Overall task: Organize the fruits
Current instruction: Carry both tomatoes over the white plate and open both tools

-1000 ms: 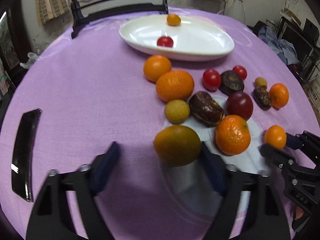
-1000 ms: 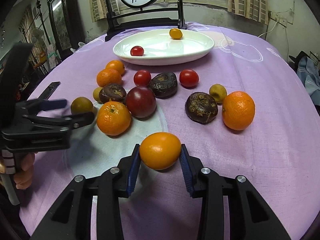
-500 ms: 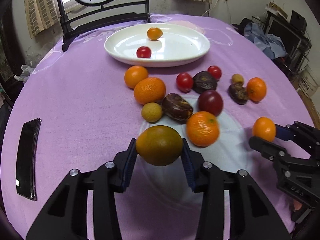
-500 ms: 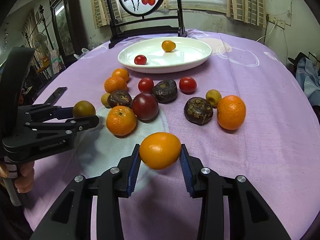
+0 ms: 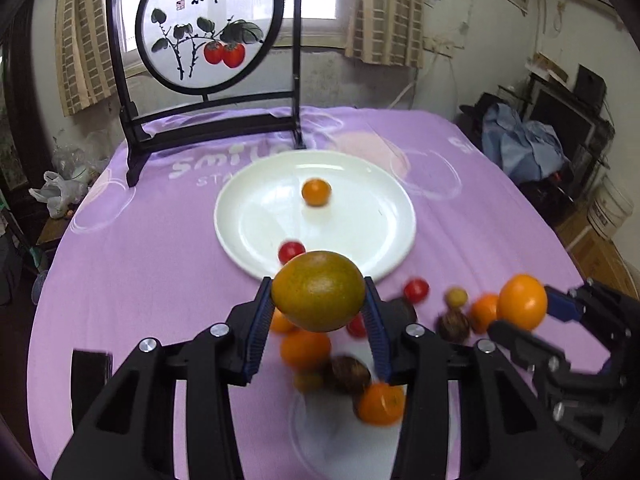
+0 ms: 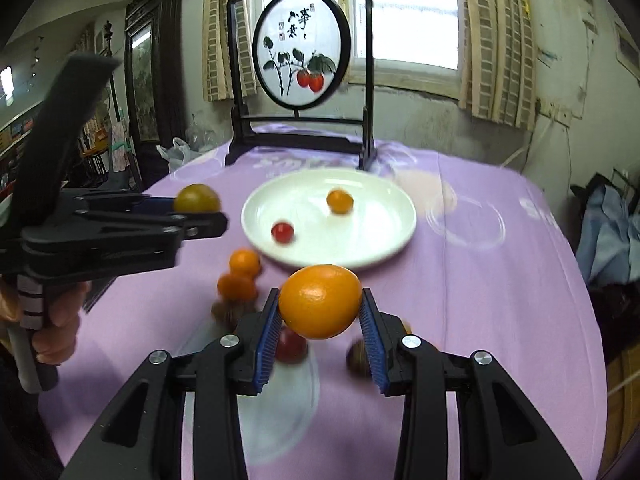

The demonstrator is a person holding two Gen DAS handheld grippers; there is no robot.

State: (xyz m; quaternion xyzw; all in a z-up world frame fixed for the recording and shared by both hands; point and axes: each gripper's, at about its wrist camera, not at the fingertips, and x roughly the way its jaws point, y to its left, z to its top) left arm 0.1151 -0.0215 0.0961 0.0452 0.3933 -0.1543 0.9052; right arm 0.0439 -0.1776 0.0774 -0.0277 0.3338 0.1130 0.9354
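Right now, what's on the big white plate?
On the white plate sit a small orange fruit and a red cherry tomato. The held orange covers a little of its near rim.

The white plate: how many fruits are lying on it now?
2. On the white plate, a small orange fruit lies toward the far side, and a red cherry tomato lies near the front rim, partly behind the held fruit.

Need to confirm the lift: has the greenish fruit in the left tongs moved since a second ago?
Yes. The greenish fruit rose off the purple cloth, clamped in the left tongs, and now overlaps the white plate's near rim.
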